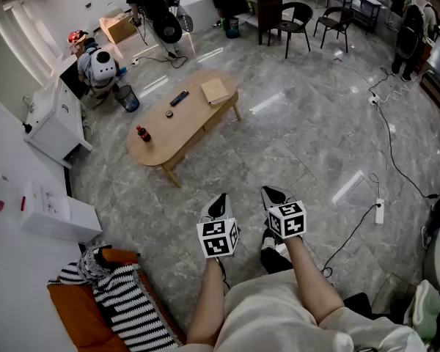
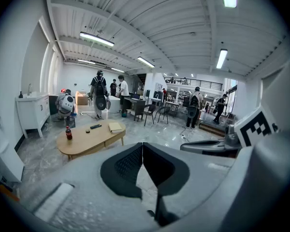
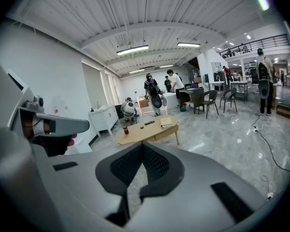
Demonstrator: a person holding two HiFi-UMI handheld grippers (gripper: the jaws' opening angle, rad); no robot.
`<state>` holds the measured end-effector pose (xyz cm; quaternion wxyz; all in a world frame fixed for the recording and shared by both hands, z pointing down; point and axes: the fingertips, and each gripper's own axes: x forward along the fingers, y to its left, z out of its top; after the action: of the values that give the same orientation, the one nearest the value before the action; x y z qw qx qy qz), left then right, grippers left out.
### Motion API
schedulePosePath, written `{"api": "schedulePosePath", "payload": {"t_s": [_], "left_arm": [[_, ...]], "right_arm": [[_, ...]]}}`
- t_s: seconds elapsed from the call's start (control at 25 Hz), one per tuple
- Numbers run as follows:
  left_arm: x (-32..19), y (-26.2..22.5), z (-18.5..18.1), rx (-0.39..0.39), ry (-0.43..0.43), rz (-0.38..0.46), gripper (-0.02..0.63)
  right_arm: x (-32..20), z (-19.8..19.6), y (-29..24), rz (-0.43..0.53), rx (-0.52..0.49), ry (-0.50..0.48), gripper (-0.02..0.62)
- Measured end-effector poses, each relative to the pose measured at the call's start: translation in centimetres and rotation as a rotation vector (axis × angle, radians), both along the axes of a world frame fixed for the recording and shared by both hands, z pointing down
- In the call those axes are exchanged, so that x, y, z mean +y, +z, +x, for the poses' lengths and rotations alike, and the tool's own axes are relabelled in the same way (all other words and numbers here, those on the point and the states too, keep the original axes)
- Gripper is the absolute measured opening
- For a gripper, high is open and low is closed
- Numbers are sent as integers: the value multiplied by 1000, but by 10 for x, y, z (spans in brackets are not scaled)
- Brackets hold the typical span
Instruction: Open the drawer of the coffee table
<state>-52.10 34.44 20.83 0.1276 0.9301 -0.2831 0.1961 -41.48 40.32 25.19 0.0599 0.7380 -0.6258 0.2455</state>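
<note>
Grey stone floor [image 1: 301, 138] lies beneath the left gripper [image 1: 220, 198] and right gripper [image 1: 269, 192], side by side, both clenched on nothing; well ahead of their fingertips stands the wooden coffee table [image 1: 191, 119], bearing a bottle [image 1: 141, 133], remote [image 1: 179, 97] and book [image 1: 214, 90]; its drawer seems closed, though too distant to judge.

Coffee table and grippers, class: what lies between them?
Only bare grey floor separates the coffee table from the left gripper and right gripper, shown in the head view.

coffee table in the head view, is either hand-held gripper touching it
No, the left hand-held gripper and the right hand-held gripper both hang over floor, well short of the coffee table.
</note>
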Motion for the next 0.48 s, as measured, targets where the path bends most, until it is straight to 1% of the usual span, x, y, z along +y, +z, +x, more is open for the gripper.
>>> {"api": "schedulePosePath", "payload": {"t_s": [0.24, 0.48], "left_arm": [[-19, -4, 27, -1, -1, 8, 12], [-37, 6, 50, -48, -20, -7, 11]], "right_arm": [[-20, 27, 5, -3, -10, -1, 15], [-45, 50, 6, 1, -36, -39, 15]]}}
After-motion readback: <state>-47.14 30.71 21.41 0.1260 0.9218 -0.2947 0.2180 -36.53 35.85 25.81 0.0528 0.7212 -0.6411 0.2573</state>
